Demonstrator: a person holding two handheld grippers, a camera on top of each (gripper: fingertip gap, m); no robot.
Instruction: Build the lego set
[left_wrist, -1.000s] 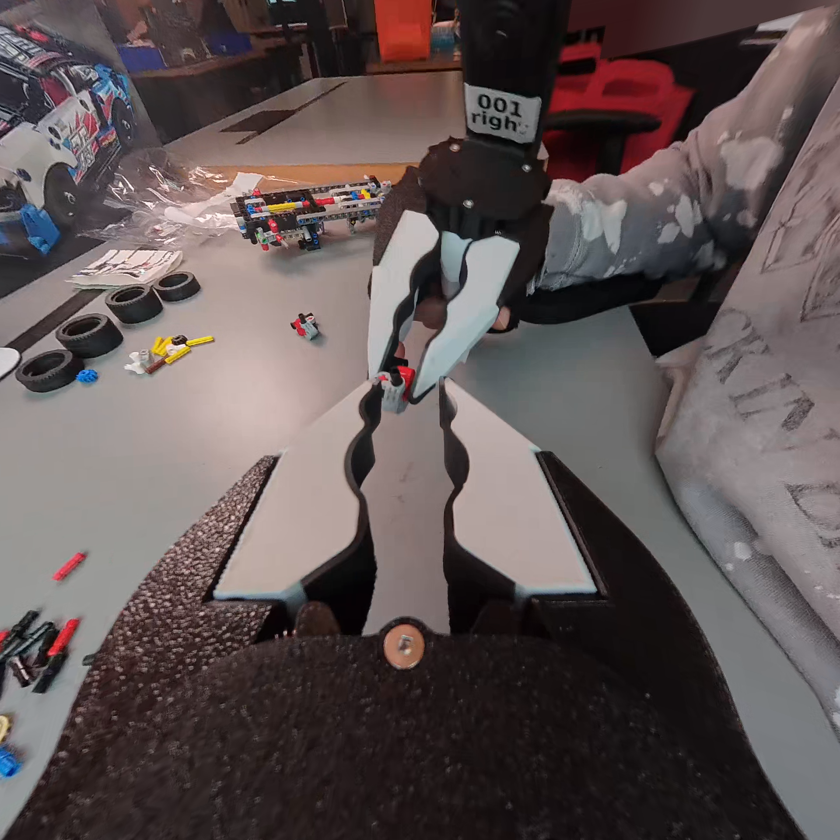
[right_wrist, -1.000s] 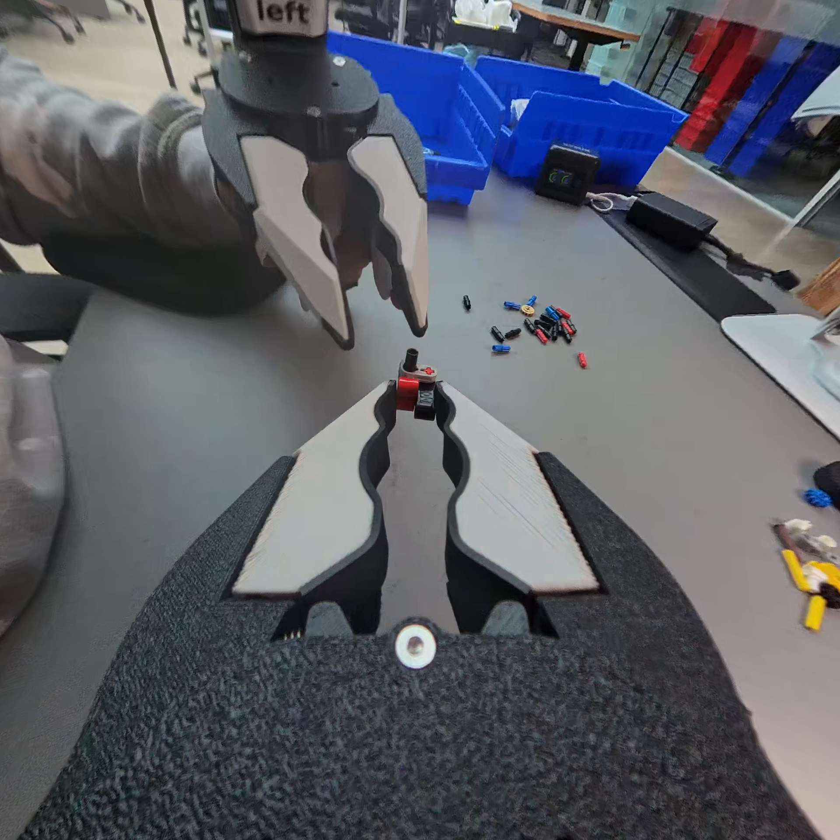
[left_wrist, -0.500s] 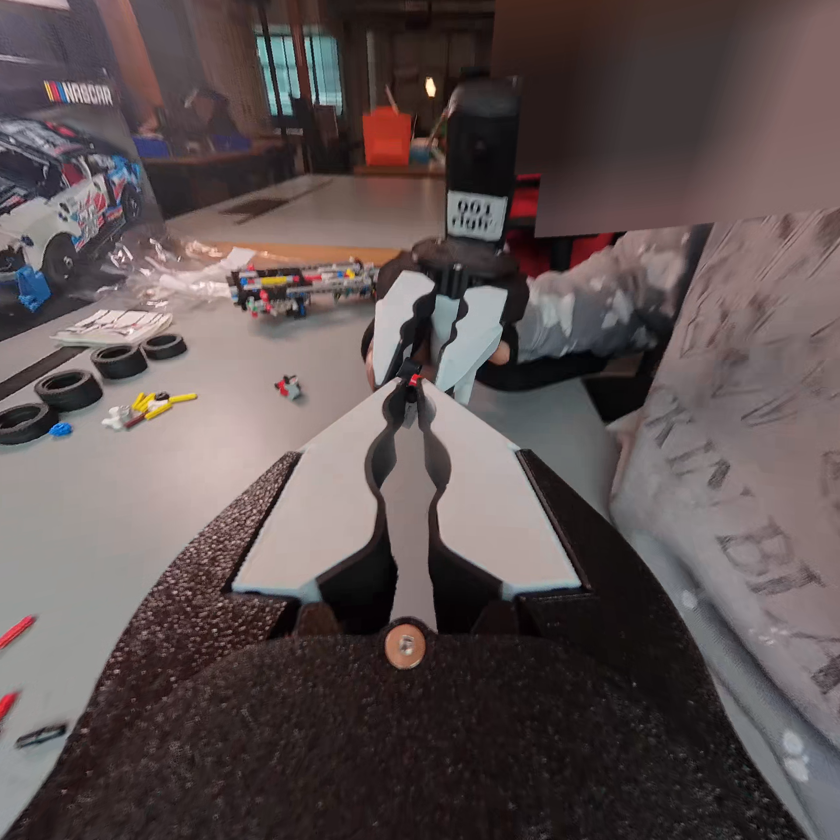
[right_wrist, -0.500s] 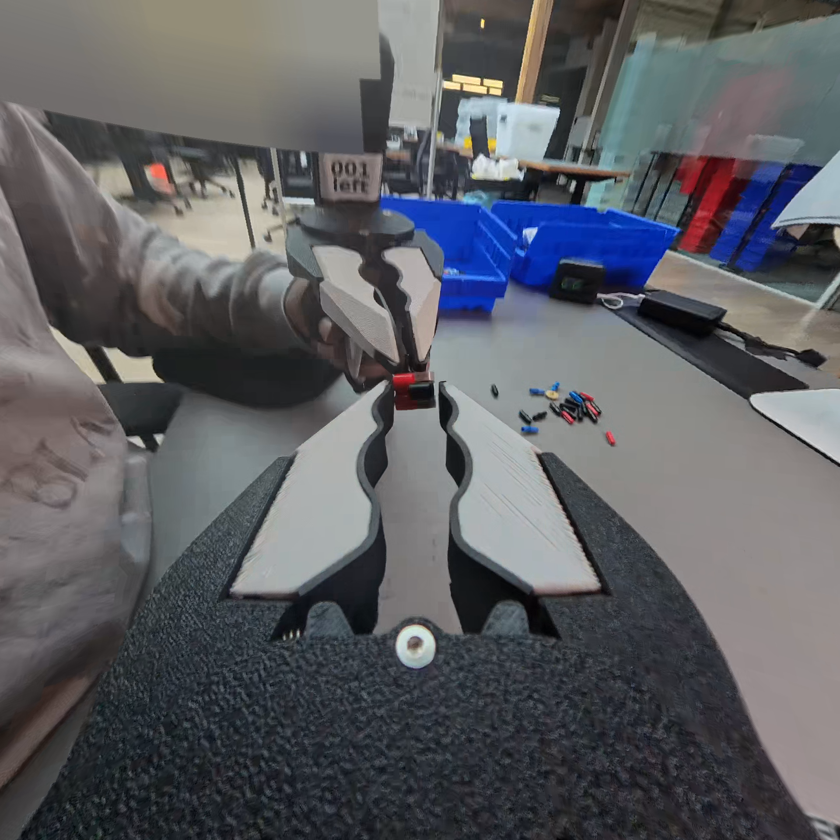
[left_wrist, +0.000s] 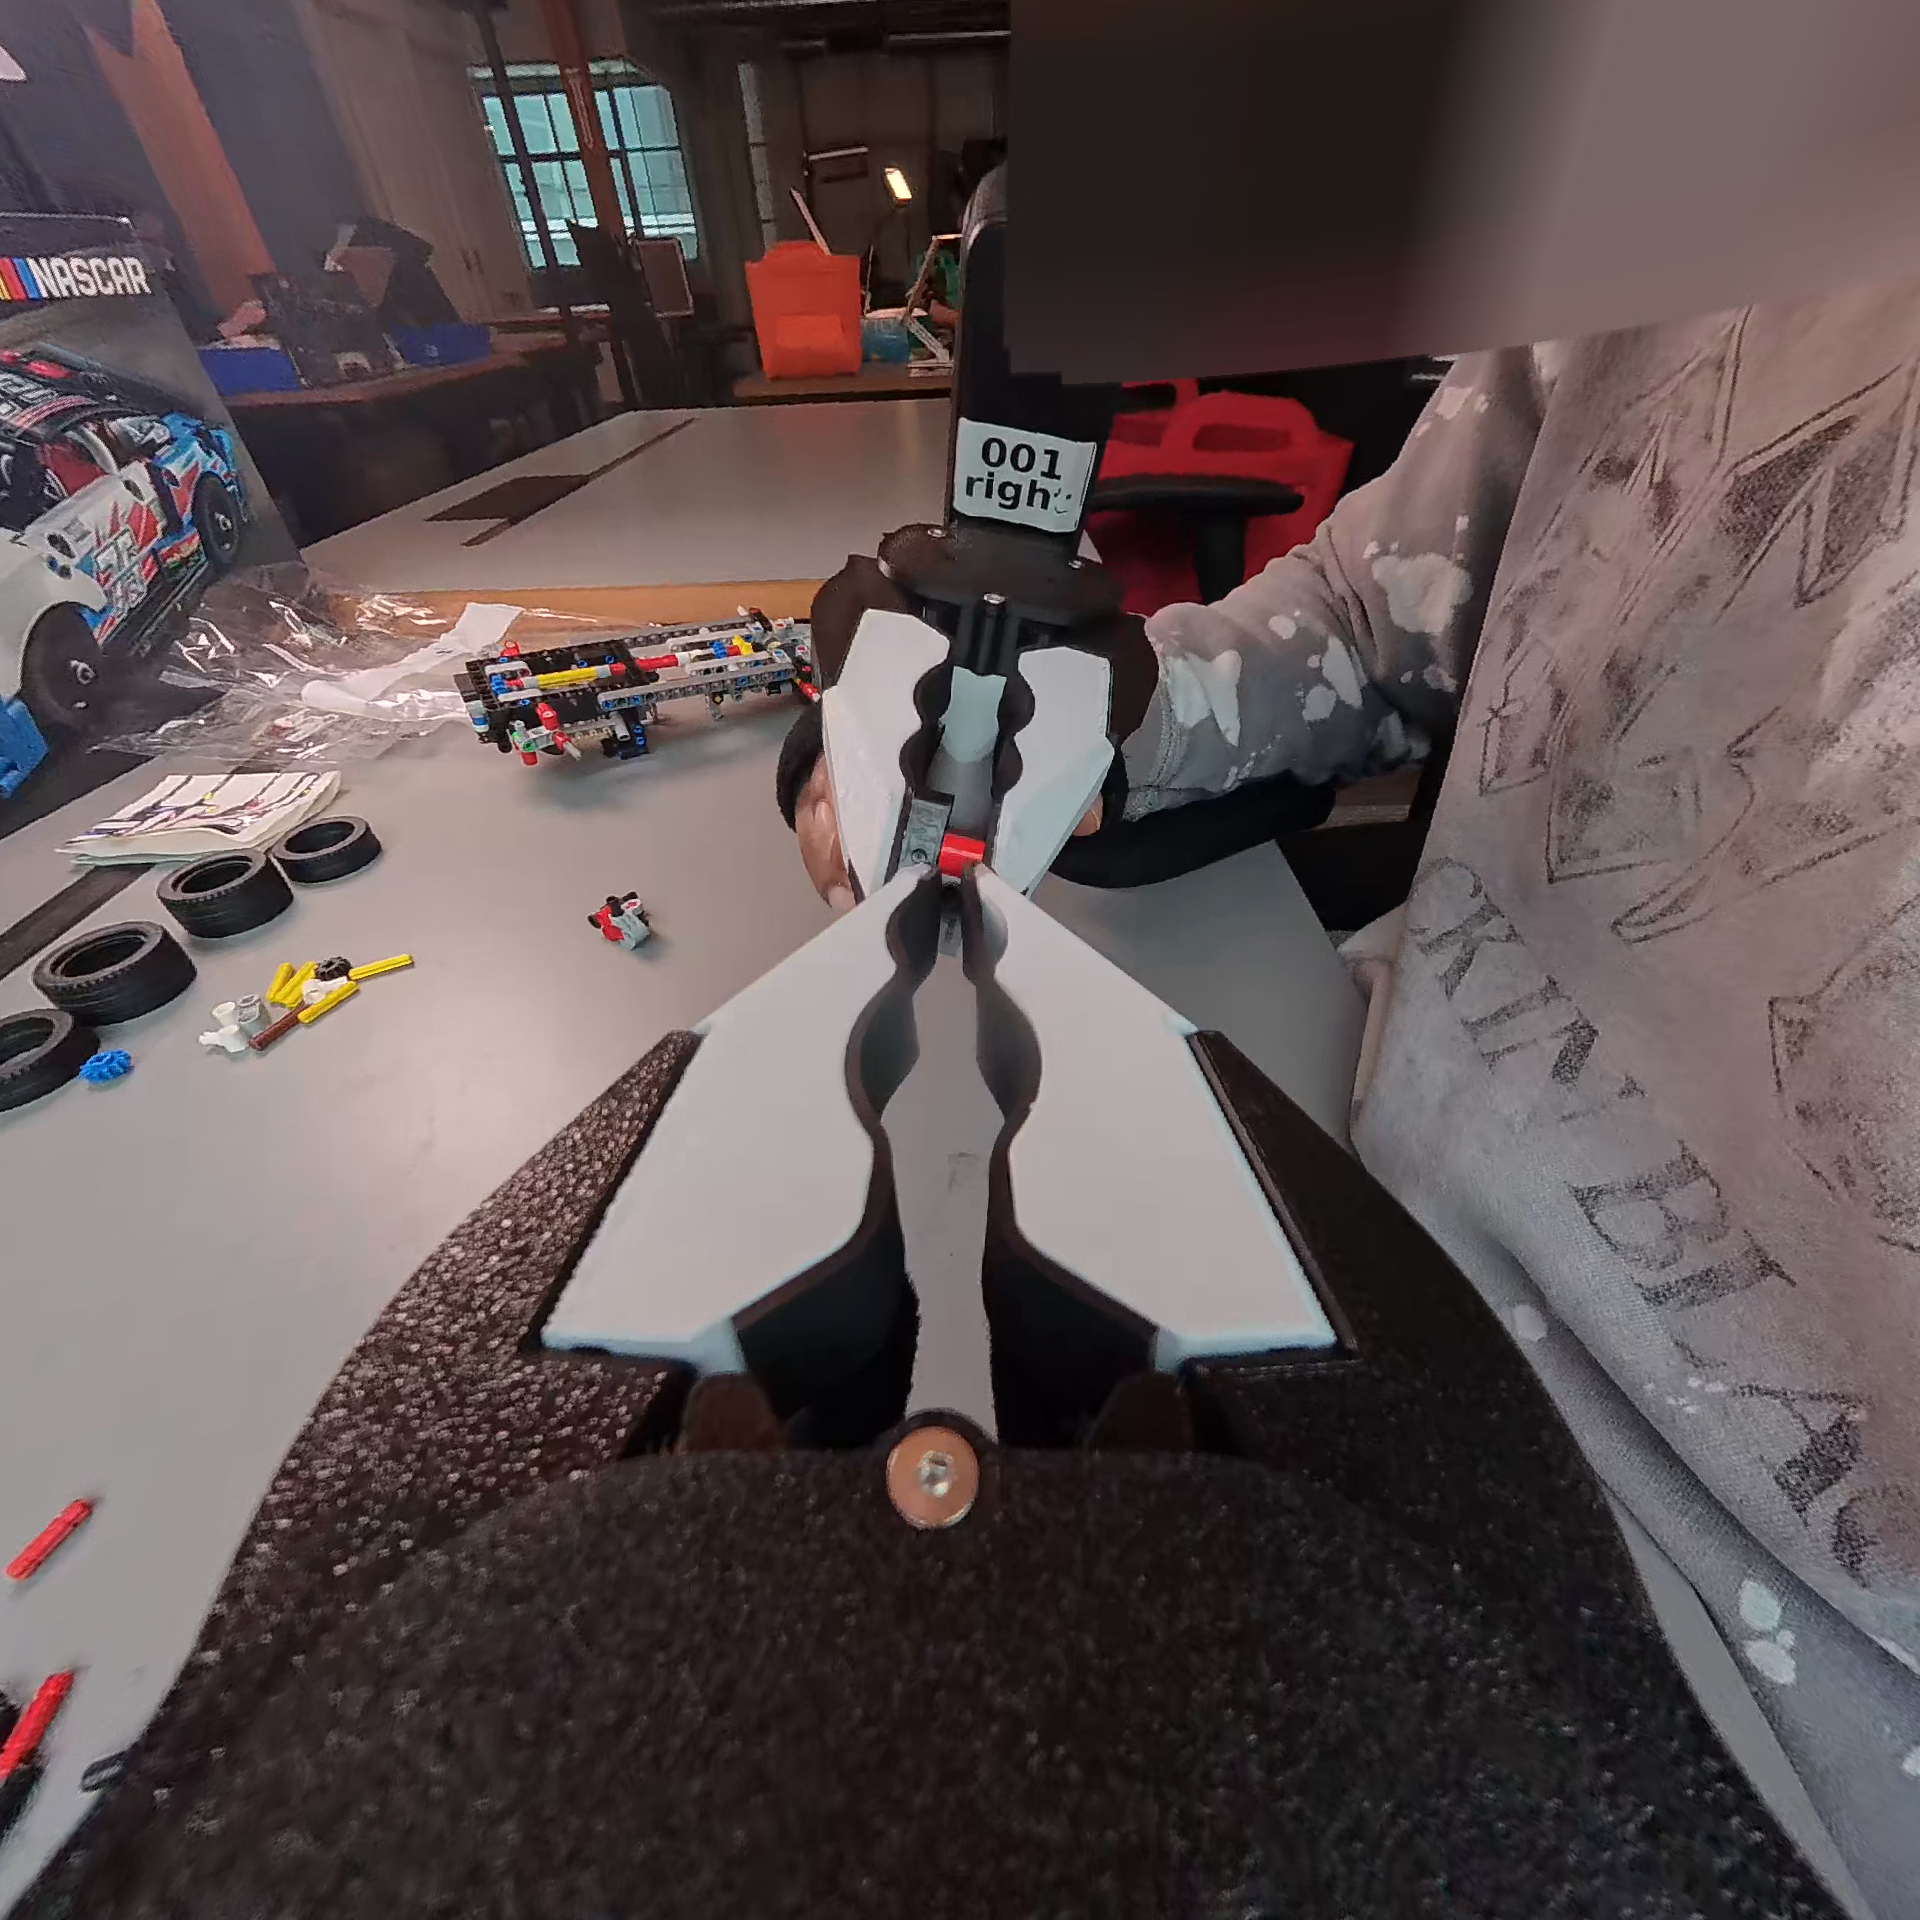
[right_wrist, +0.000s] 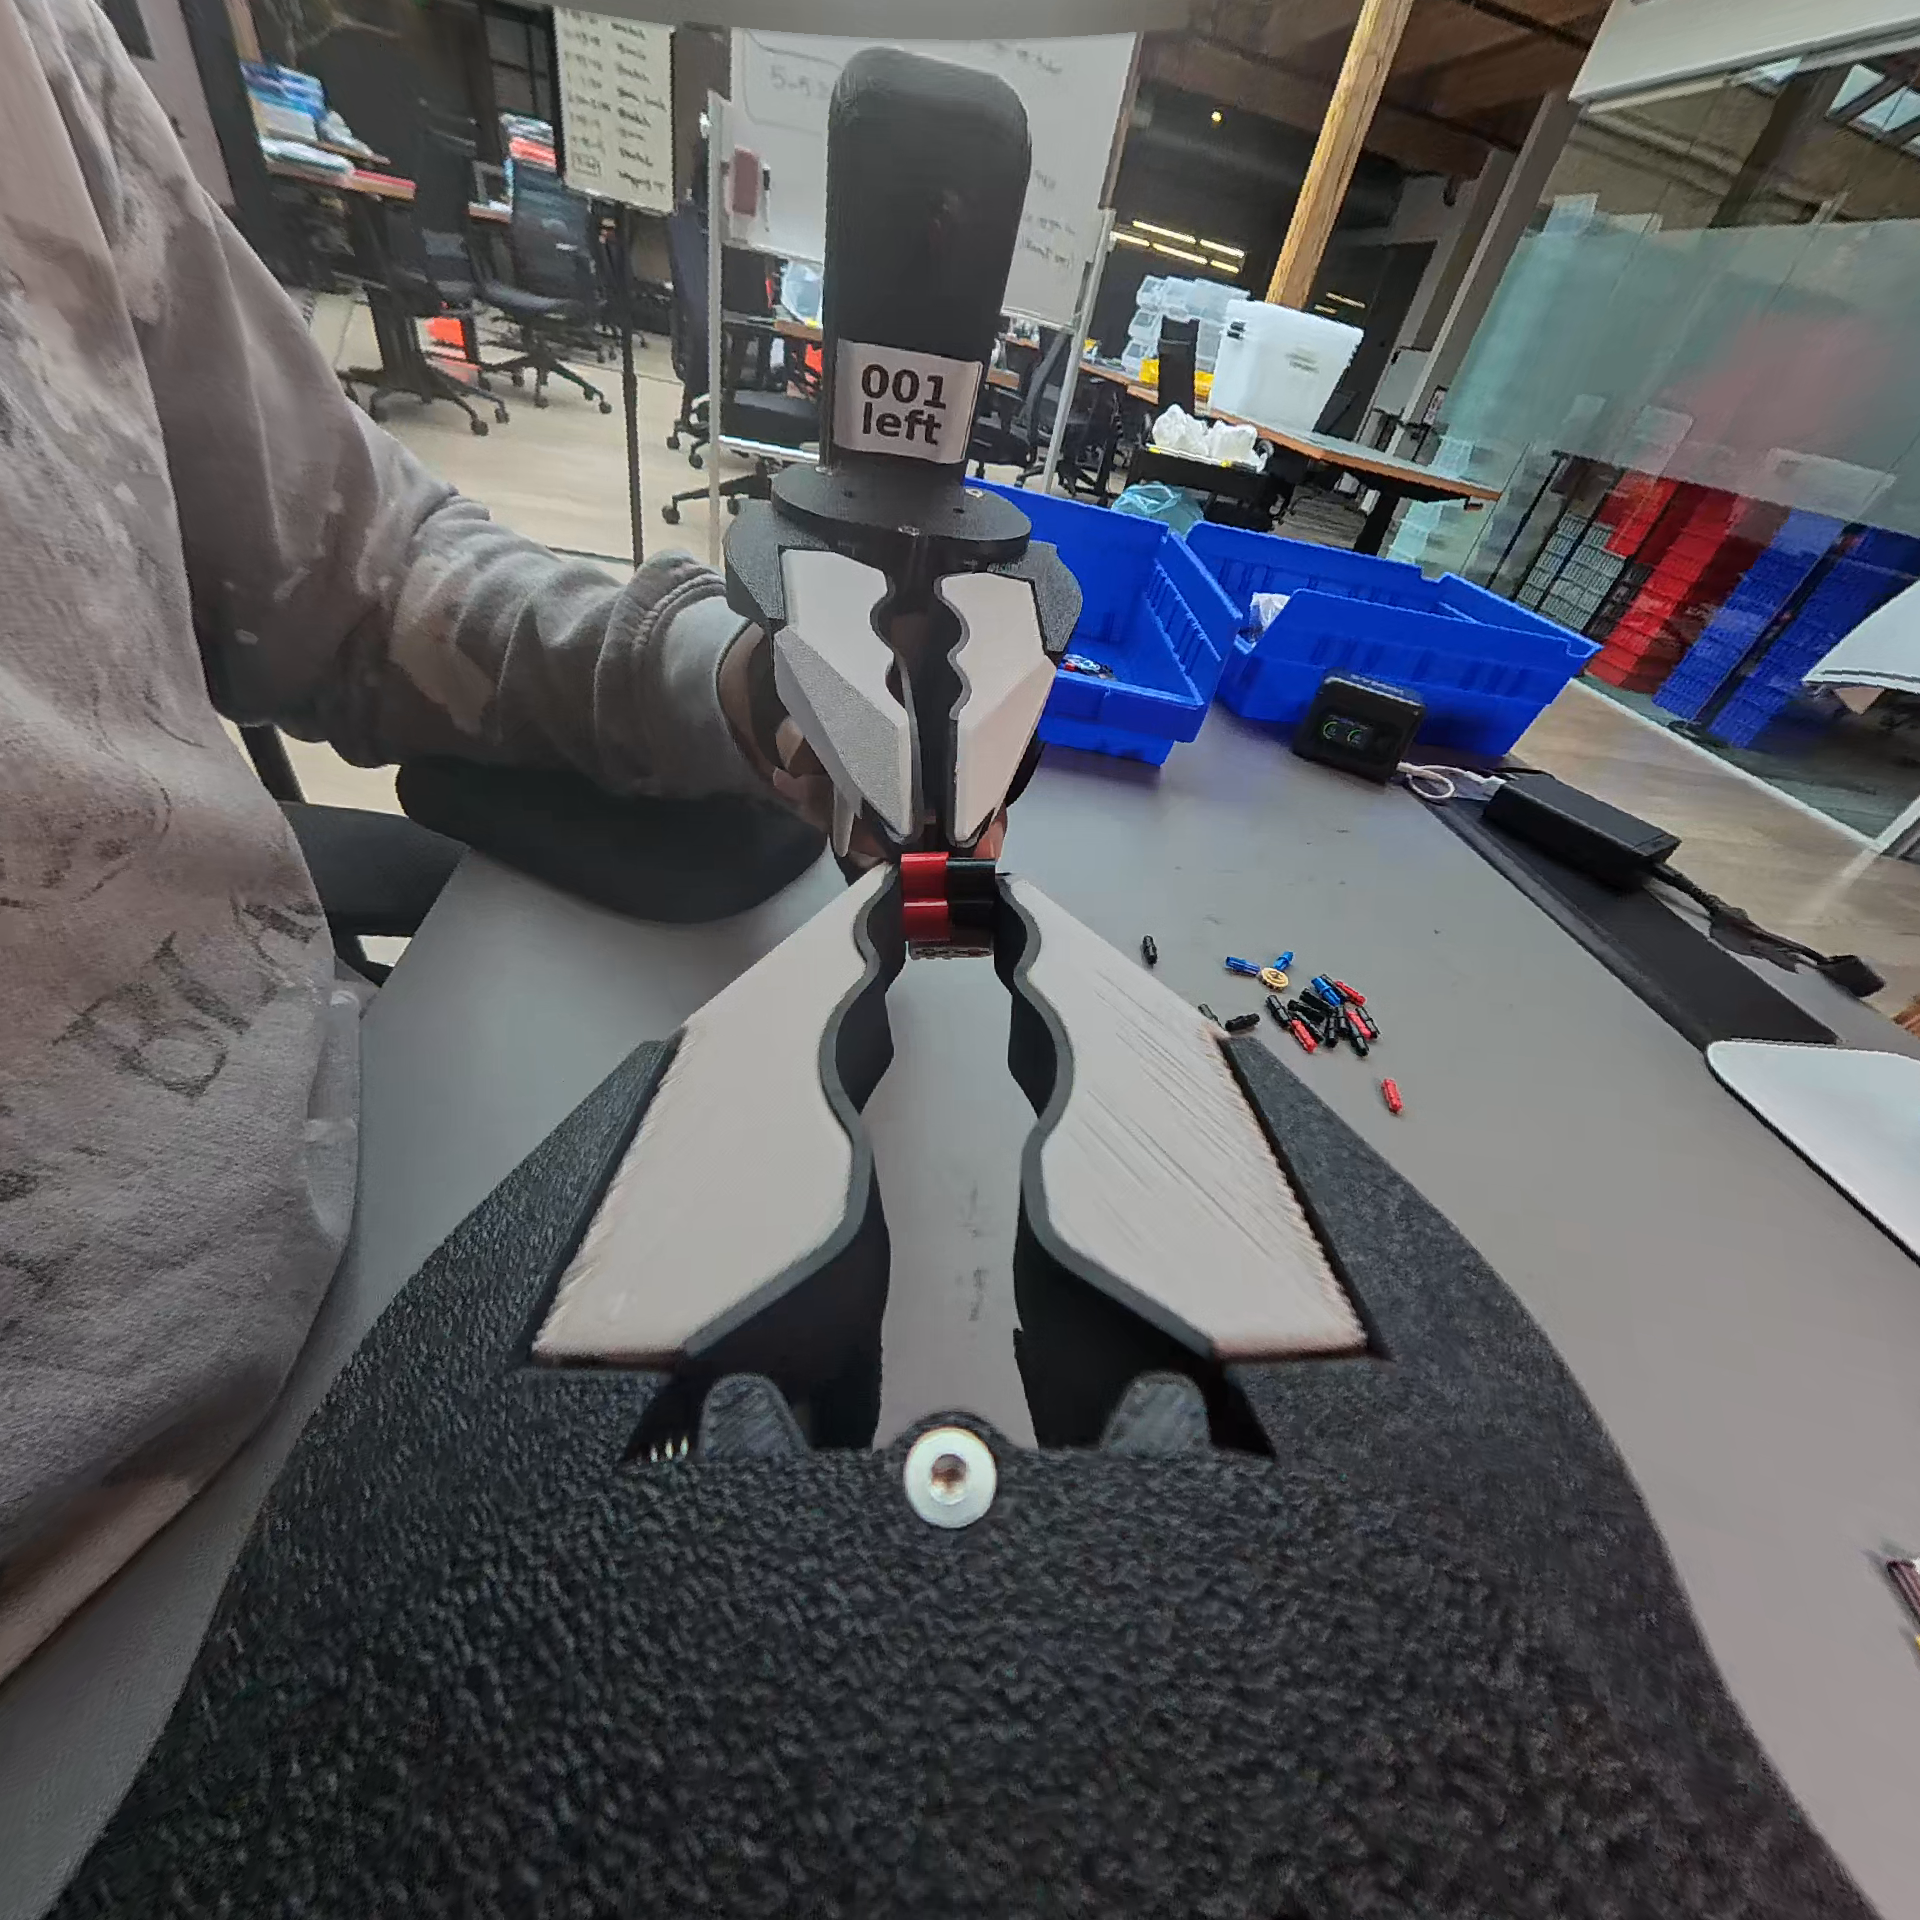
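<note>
In the left wrist view the left hand-held gripper (left_wrist: 948, 883) has its two pale fingers drawn nearly together, tips pinched on the black stub of a small lego piece (left_wrist: 940, 847) that shows red and grey from this side. The right hand-held gripper (left_wrist: 951, 847) points back toward the camera from the far side and clamps the same piece, held in the air above the grey desk (left_wrist: 416, 1122). A white label with black printing sits on that gripper's black handle (left_wrist: 1023, 483). At far left stands the set's box (left_wrist: 94, 499), with a race car picture and a brand logo on it. Further back on the desk lies a long, partly built lego chassis (left_wrist: 634, 681) in black, grey, yellow, red and blue, beside clear plastic bags (left_wrist: 312, 644). Four black tyres (left_wrist: 223, 891) lie at left next to a sticker sheet (left_wrist: 203, 826), with yellow axles (left_wrist: 322, 987) near them and a small red and grey subassembly (left_wrist: 621, 920) nearer the middle. In the right wrist view the right hand-held gripper (right_wrist: 948, 920) is closed on the lego piece (right_wrist: 945, 899), here red on the left and black on the right. The left hand-held gripper (right_wrist: 930, 842) meets it tip to tip from the far side, fingers close together, its handle bearing a white printed label (right_wrist: 902, 407). To the right on the desk (right_wrist: 1507, 1039) lies a scatter of black, blue and red pins (right_wrist: 1314, 1013). Far behind stand two blue bins (right_wrist: 1392, 644) and a whiteboard (right_wrist: 1060, 156) with faint writing.
</note>
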